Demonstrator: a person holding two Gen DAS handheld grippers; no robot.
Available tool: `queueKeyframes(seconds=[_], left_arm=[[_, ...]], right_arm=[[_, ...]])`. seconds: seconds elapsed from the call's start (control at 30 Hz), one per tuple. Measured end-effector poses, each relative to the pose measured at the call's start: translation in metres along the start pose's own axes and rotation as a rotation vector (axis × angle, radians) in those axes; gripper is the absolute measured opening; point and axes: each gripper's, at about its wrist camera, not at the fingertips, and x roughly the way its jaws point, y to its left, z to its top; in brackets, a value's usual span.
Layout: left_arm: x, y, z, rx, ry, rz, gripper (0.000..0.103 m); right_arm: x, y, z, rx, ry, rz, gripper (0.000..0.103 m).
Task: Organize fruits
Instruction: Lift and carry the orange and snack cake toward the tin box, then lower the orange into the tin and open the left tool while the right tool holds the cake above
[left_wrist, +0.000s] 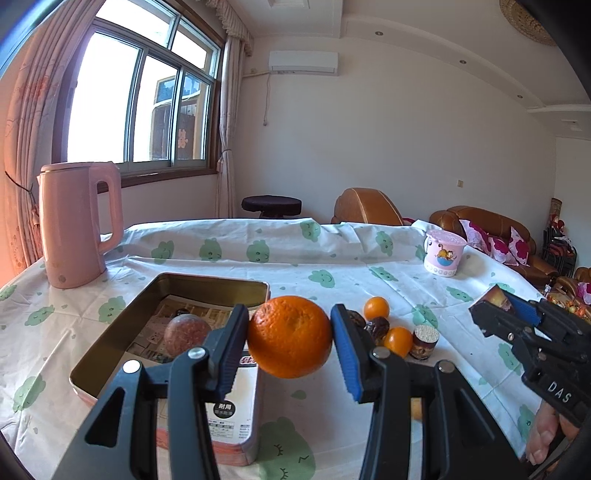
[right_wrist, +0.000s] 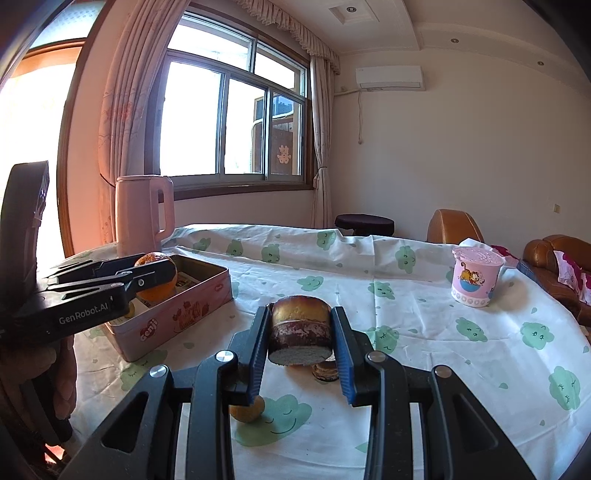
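My left gripper (left_wrist: 290, 334) is shut on a large orange (left_wrist: 290, 345), held just right of an open pink tin (left_wrist: 110, 339) lined with printed paper. A reddish round fruit (left_wrist: 186, 332) lies in the tin. In the right wrist view the left gripper (right_wrist: 162, 275) holds the orange (right_wrist: 155, 291) above the tin (right_wrist: 177, 317). My right gripper (right_wrist: 300, 326) is shut on a short brown sugarcane piece (right_wrist: 299, 332) with a pale cut end, lifted off the cloth. Two small oranges (left_wrist: 376, 308) (left_wrist: 398, 341), dark dates (left_wrist: 378, 328) and another cane piece (left_wrist: 424, 341) lie on the cloth.
A tall pink kettle (left_wrist: 74, 229) stands behind the tin at the far left. A pink lidded cup (left_wrist: 443, 254) stands at the far right of the table. One small orange (right_wrist: 247, 408) lies under my right gripper. Sofas and a stool stand beyond the table.
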Motion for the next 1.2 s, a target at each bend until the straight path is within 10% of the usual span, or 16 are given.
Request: queueKeyframes(seconds=[0.67,1.2], left_arm=[[0.021,0.105,0.019,-0.078,0.092,0.136,0.048],[0.042,0.118,0.020,-0.042,0.165,0.149,0.048]], right_arm=[[0.055,0.070,0.066,-0.101,0.056,0.172,0.035],[0.116,0.132,0.062,-0.163,0.148,0.227,0.035]])
